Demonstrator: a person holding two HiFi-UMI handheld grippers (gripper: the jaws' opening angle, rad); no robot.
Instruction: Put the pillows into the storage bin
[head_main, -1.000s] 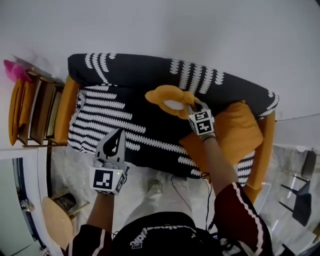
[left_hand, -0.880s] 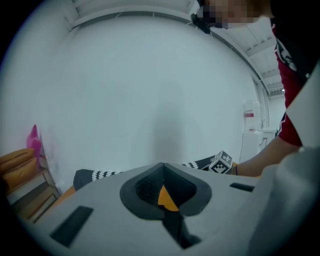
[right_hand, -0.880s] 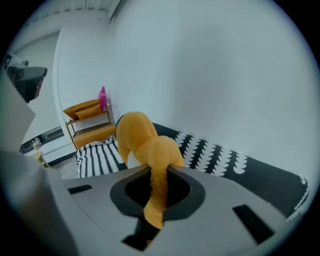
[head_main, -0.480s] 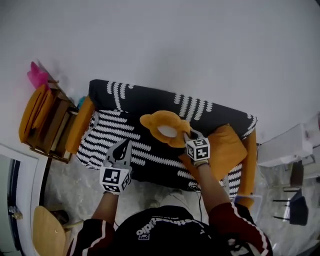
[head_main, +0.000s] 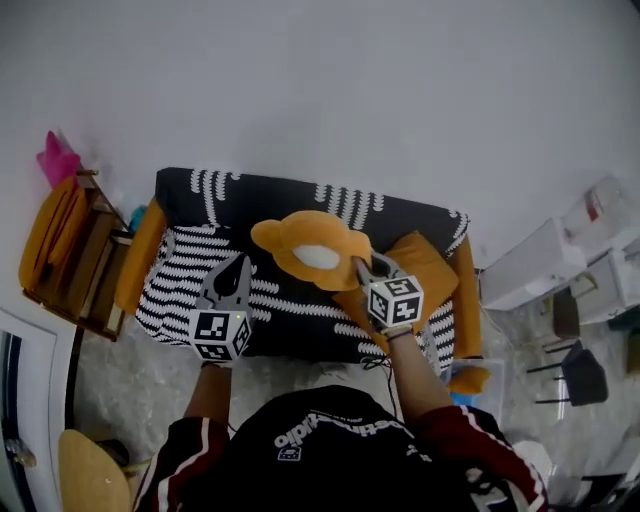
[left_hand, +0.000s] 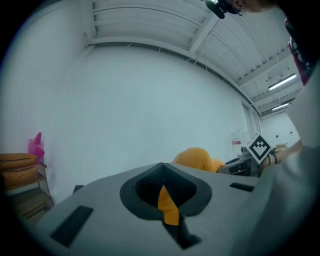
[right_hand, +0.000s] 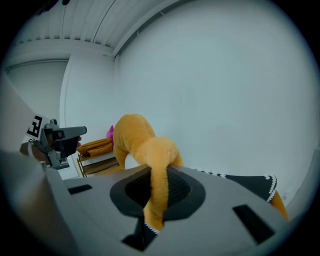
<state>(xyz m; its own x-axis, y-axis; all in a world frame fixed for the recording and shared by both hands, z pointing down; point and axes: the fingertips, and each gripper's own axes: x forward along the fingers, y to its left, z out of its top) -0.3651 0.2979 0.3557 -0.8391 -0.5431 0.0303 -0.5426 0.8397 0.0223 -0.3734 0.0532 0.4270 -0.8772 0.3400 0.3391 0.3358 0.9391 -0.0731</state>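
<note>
An orange bear-shaped pillow (head_main: 312, 250) with a white patch hangs above the black-and-white patterned sofa (head_main: 200, 270). My right gripper (head_main: 362, 266) is shut on the pillow's edge; in the right gripper view the plush fabric (right_hand: 141, 141) runs down between the jaws of the gripper (right_hand: 156, 200). A second, plain orange pillow (head_main: 428, 262) lies on the sofa's right end. My left gripper (head_main: 238, 264) hovers over the sofa's front left, shut and carrying nothing visible. In the left gripper view only a thin orange sliver shows in that gripper's (left_hand: 167, 202) jaw gap, with the bear pillow (left_hand: 197, 156) beyond.
A wooden shelf (head_main: 95, 270) with orange cushions (head_main: 50, 228) and a pink item (head_main: 55, 158) stands left of the sofa. White boxes (head_main: 535, 268) and a dark chair (head_main: 580, 372) are at the right. A round wooden stool (head_main: 88, 475) sits bottom left.
Both grippers have risen, and the right one has carried the bear pillow up off the sofa seat. The head view now sees the sofa smaller and further away.
</note>
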